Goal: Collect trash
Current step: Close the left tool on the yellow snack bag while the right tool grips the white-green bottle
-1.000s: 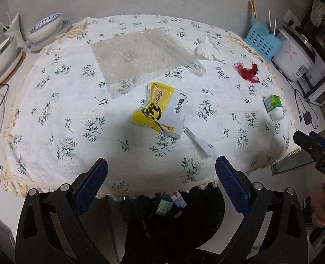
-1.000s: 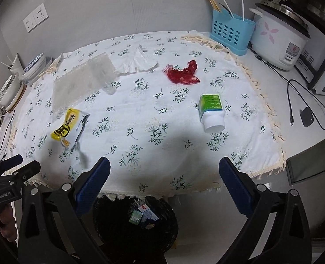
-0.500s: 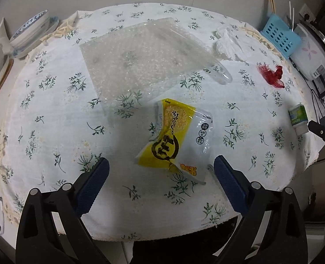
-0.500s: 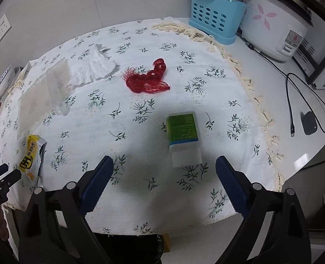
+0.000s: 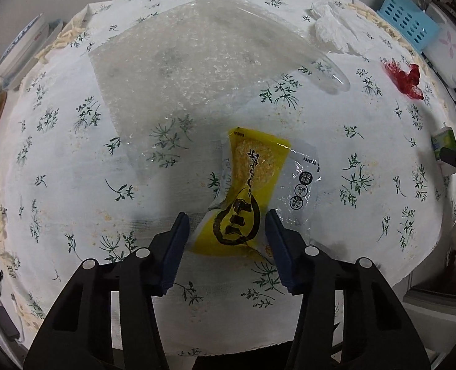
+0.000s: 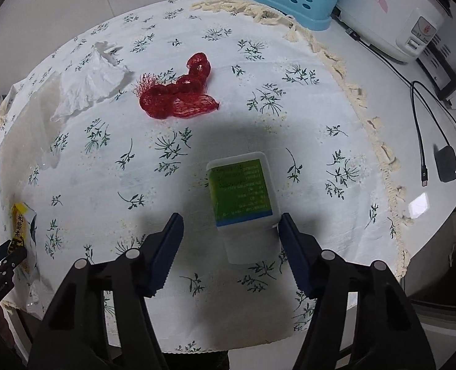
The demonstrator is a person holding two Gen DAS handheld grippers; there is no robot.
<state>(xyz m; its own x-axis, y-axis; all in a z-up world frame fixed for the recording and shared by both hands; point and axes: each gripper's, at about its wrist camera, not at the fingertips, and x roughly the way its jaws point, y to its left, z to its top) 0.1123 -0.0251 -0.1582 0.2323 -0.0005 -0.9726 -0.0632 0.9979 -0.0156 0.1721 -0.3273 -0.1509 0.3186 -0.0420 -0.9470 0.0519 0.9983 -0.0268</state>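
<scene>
A floral tablecloth (image 5: 73, 166) bears a yellow wrapper (image 5: 249, 194), bubble wrap (image 5: 191, 61), tissue (image 6: 89, 80), red netting (image 6: 178, 95) and a green-labelled bottle (image 6: 243, 197).

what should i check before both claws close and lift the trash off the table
1. Yellow snack wrapper sits between the left claw pads: ok; its jaws have just been closing.
2. Left pads pressing on the wrapper: not ok, small gaps on both sides.
3. White container with the green label sits between the right claw pads: ok, though off centre toward the right-hand pad; jaws just closing.
4. Right pads gripping it: not ok, a clear gap on the left-hand side.
5. Tablecloth clear of the pads: cannot tell.
6. Red mesh net and crumpled tissue out of both claws' way: ok.
</scene>
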